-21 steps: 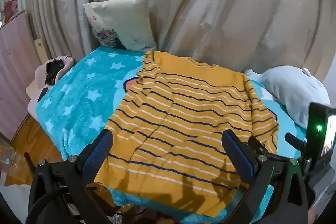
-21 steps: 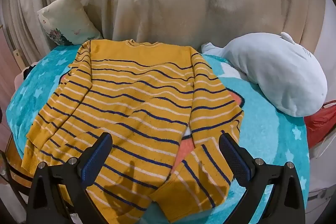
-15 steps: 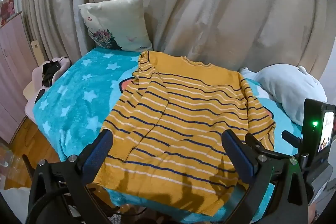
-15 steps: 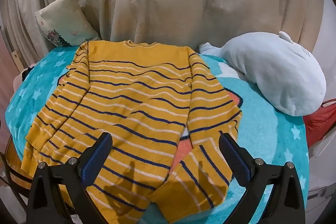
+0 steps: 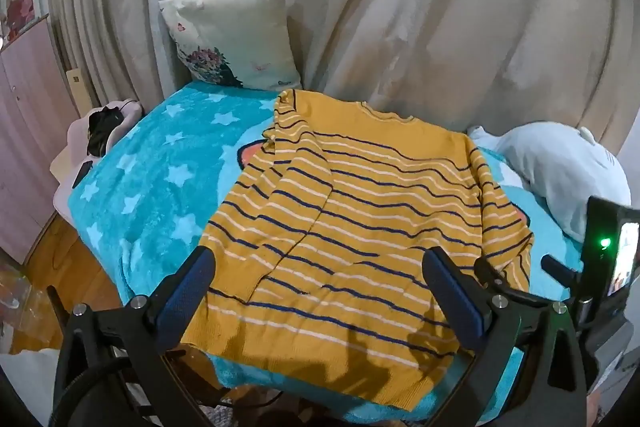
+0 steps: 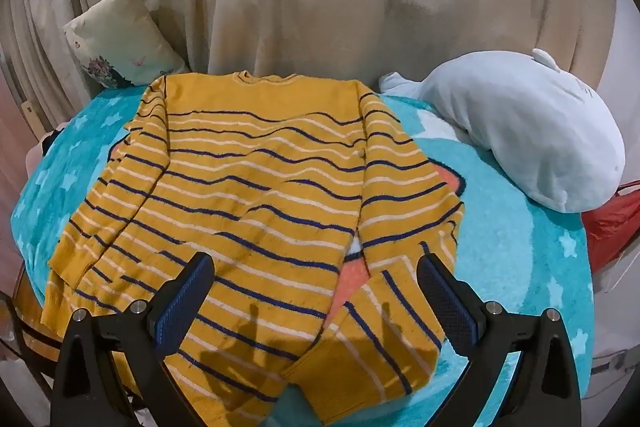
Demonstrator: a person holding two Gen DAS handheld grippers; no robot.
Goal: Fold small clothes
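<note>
Both claws, the left gripper (image 5: 320, 291) and the right gripper (image 6: 316, 287), hang with jaws wide apart and nothing between them, above the near hem of the sweater (image 6: 256, 195). It lies flat on the blanket (image 6: 520, 247), collar at 12 o'clock. Both sleeves lie folded in over or along the body, the right cuff at 5 o'clock. I judge the body folds are all left to do
</note>
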